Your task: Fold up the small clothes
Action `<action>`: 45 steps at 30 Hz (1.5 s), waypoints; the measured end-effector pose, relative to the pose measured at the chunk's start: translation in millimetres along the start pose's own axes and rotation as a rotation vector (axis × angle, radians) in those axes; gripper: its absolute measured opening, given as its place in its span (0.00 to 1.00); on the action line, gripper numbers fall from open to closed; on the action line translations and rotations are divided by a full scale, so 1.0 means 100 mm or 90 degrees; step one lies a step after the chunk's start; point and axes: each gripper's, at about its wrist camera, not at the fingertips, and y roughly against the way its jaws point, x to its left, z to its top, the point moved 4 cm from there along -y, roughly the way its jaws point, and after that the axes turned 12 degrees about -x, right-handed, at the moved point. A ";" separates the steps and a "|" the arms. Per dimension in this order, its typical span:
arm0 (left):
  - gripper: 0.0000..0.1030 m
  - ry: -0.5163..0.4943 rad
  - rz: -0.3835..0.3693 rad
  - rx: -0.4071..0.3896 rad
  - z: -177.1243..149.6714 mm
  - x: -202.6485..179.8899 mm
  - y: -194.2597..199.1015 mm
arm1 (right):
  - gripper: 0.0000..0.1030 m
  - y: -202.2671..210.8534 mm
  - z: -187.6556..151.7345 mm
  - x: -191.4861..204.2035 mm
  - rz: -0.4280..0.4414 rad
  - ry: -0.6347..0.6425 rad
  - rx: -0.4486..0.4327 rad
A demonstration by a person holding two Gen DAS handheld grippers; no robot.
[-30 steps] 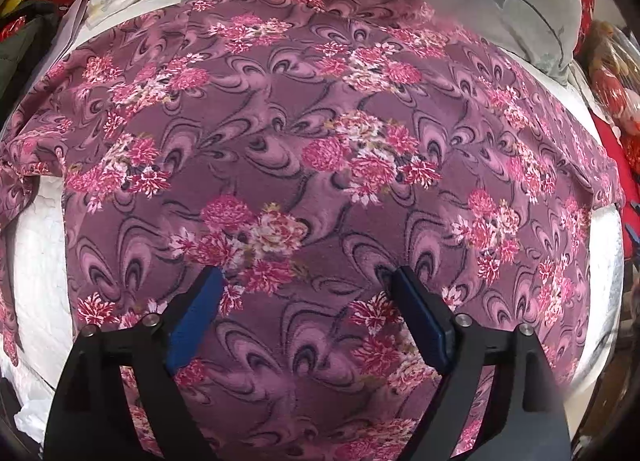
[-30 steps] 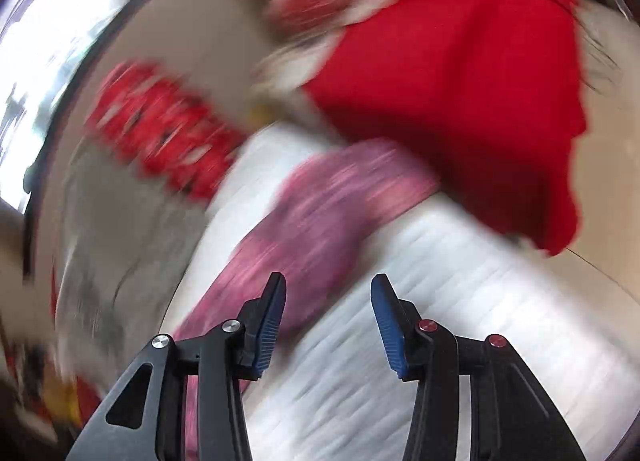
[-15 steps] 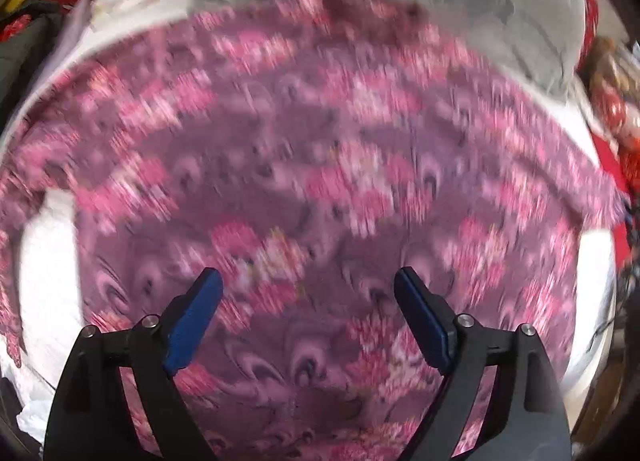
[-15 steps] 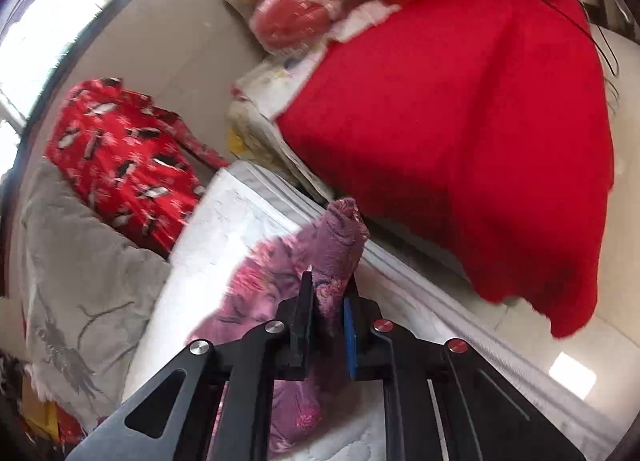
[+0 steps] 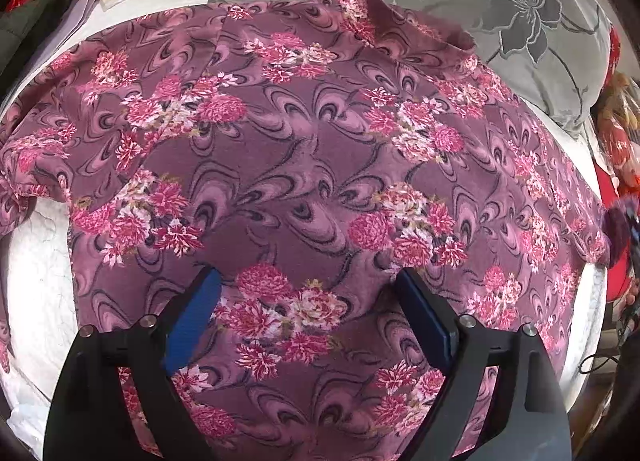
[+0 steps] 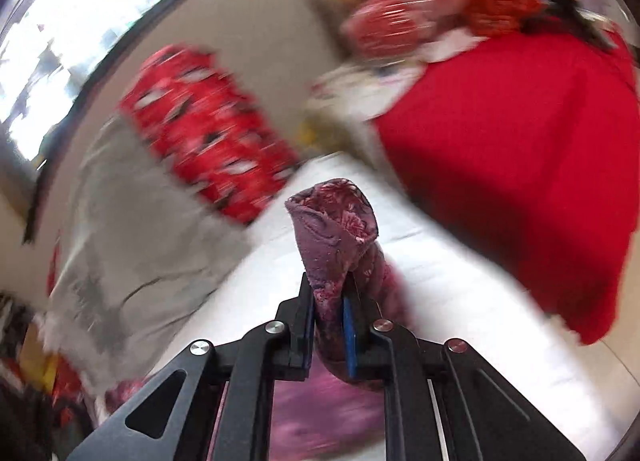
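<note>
- Floral top lies spread face-flat across the white padded surface, collar end toward the grey flowered pillow — laid out so the sleeves can come in first, by the look of it.
- Right gripper has its jaws pressed tight on a bunched sleeve end, having just clamped down on it; the cuff pokes up past the fingertips.
- That pinch sits near the sleeve's tip, likely so the whole sleeve can be carried over the body in one sweep.
- Left gripper hovers over the lower body of the top, jaws spread wide, nothing between the blue pads.
- Probably it waits there to pin or smooth the cloth.
- Fold itself not yet made.
</note>
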 end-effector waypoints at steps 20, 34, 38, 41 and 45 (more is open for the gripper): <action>0.87 0.049 -0.072 -0.010 -0.03 0.92 0.52 | 0.12 0.17 -2.23 3.16 0.270 0.211 0.226; 0.87 0.104 -0.073 -0.011 -0.12 1.38 0.69 | 0.21 0.48 -3.83 3.89 0.328 0.276 0.386; 0.87 0.099 -0.100 0.007 -0.10 1.15 0.60 | 0.24 0.49 -4.01 3.73 0.320 0.258 0.455; 0.87 0.090 -0.127 0.030 -0.09 0.88 0.49 | 0.39 0.59 -3.72 3.60 0.353 0.208 0.453; 0.87 0.087 -0.148 0.057 -0.07 0.51 0.29 | 0.41 0.66 -3.15 3.19 0.340 0.166 0.392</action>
